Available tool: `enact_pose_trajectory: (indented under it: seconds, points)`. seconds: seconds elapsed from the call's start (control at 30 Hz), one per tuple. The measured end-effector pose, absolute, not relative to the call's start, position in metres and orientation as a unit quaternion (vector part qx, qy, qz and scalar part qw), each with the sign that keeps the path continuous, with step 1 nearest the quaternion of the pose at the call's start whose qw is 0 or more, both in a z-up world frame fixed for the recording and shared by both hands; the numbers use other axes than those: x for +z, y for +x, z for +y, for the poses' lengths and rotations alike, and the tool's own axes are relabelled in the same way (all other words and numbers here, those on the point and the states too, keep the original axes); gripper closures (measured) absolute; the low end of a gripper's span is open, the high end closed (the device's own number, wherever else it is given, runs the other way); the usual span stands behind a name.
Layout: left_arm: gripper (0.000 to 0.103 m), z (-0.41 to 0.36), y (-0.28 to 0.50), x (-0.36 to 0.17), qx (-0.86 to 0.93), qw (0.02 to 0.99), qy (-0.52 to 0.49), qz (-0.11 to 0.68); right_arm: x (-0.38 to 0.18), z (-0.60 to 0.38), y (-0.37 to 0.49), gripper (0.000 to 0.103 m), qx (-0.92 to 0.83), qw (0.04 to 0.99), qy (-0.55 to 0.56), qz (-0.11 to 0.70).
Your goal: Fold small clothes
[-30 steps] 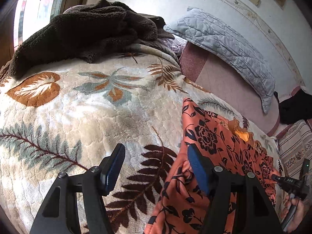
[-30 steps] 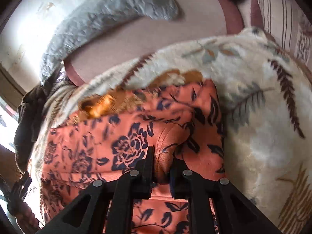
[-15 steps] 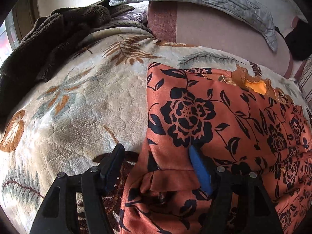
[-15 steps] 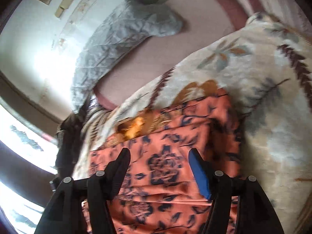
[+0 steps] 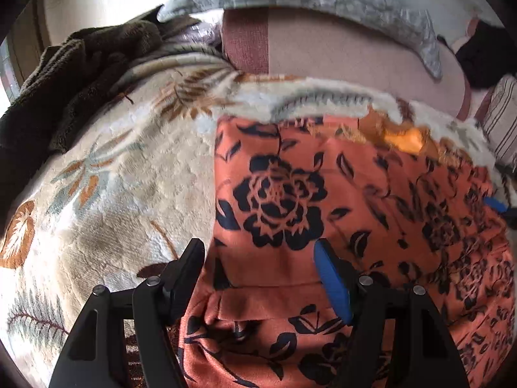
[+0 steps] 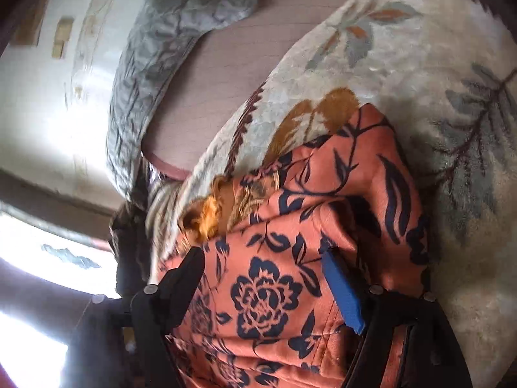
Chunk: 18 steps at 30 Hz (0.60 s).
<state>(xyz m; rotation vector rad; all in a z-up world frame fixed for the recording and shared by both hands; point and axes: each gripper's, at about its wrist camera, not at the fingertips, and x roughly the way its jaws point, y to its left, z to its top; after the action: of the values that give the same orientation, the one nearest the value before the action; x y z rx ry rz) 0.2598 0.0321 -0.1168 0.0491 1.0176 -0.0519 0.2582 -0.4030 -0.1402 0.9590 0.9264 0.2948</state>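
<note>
An orange garment with a black flower print (image 5: 371,210) lies flat on the cream leaf-patterned blanket (image 5: 113,194). A yellow-orange trim (image 5: 404,139) shows at its far edge. My left gripper (image 5: 258,258) is open over the garment's near left corner. Its black finger (image 5: 190,268) is over the blanket beside the hem and its blue pad (image 5: 329,278) is over the cloth. My right gripper (image 6: 263,278) hangs over the garment (image 6: 355,168) near its right side. Its jaws are opening, with cloth under and between them and no pad pressing. Its blue tip (image 5: 496,205) shows at the right edge of the left wrist view.
A dark brown fleece throw (image 5: 80,74) is heaped at the blanket's far left. A grey quilted pillow (image 5: 323,0) lies on the pink sheet (image 5: 323,51) beyond. A black item (image 5: 484,55) and striped fabric (image 5: 504,119) sit at the far right. A bright window (image 6: 48,258) is on the left.
The right gripper let go of the pinched fold of the garment, opened wide and rolled. The left gripper moved from the bare blanket onto the garment's left corner.
</note>
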Motion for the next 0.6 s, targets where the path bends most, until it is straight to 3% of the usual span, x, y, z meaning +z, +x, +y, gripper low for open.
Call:
enact_pose_trajectory:
  seconds: [0.1,0.17,0.27,0.4,0.47,0.6]
  points:
    - [0.029,0.039,0.258,-0.118,-0.026,0.879,0.006,0.476,-0.118,-0.4,0.258,0.023,0.18,0.783,0.449,0.391]
    - [0.026,0.042,0.259,-0.121,-0.026,0.877,-0.004,0.48,-0.124,-0.391,0.268,0.023,0.16,0.792,0.4,0.432]
    - [0.024,0.047,0.259,-0.123,-0.027,0.875,-0.019,0.482,-0.149,-0.413,0.268,0.033,0.119,0.768,0.461,0.429]
    - [0.02,0.047,0.26,-0.125,-0.027,0.877,-0.015,0.48,-0.119,-0.401,0.258,0.021,0.153,0.803,0.418,0.397]
    - [0.018,0.047,0.261,-0.125,-0.02,0.876,-0.019,0.481,-0.141,-0.399,0.269,0.02,0.122,0.791,0.399,0.447]
    - [0.019,0.049,0.253,-0.112,-0.019,0.877,-0.023,0.479,-0.106,-0.394,0.243,0.02,0.147,0.807,0.407,0.401]
